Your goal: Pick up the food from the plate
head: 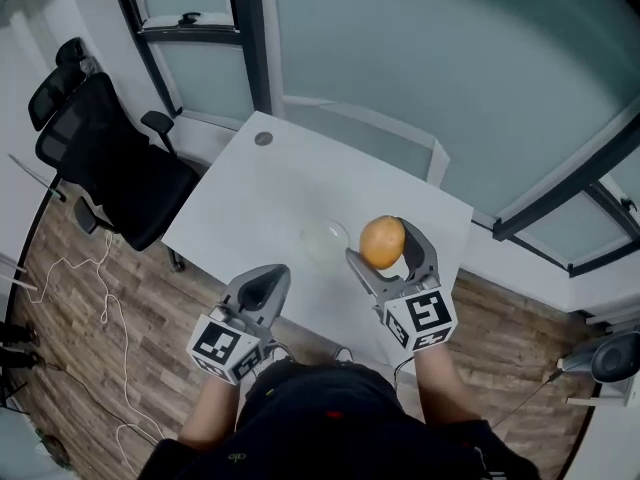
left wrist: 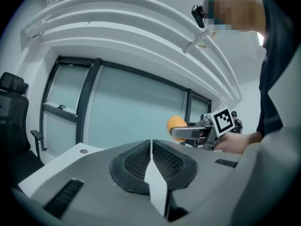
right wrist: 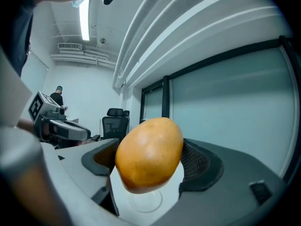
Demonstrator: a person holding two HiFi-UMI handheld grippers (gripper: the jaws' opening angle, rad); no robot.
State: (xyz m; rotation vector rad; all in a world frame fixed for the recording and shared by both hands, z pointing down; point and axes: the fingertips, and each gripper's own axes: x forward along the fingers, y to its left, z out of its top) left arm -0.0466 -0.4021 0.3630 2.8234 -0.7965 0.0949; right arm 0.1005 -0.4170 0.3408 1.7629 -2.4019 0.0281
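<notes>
White tabletop, clear glass plate; right gripper fingers pinching oval orange fruit, left gripper fingers pressed together.

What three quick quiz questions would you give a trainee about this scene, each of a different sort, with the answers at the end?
1. Fill in the gap: the clear glass plate on the white table now holds ___.
2. True or false: the left gripper is shut with nothing between its jaws.
3. Where is the orange-yellow fruit?
A. Lying on the table beside the plate
B. Clamped between the jaws of the right gripper, held above the plate
C. Between the left gripper's jaws

Key: 1 nothing; 2 true; 3 B.
</notes>
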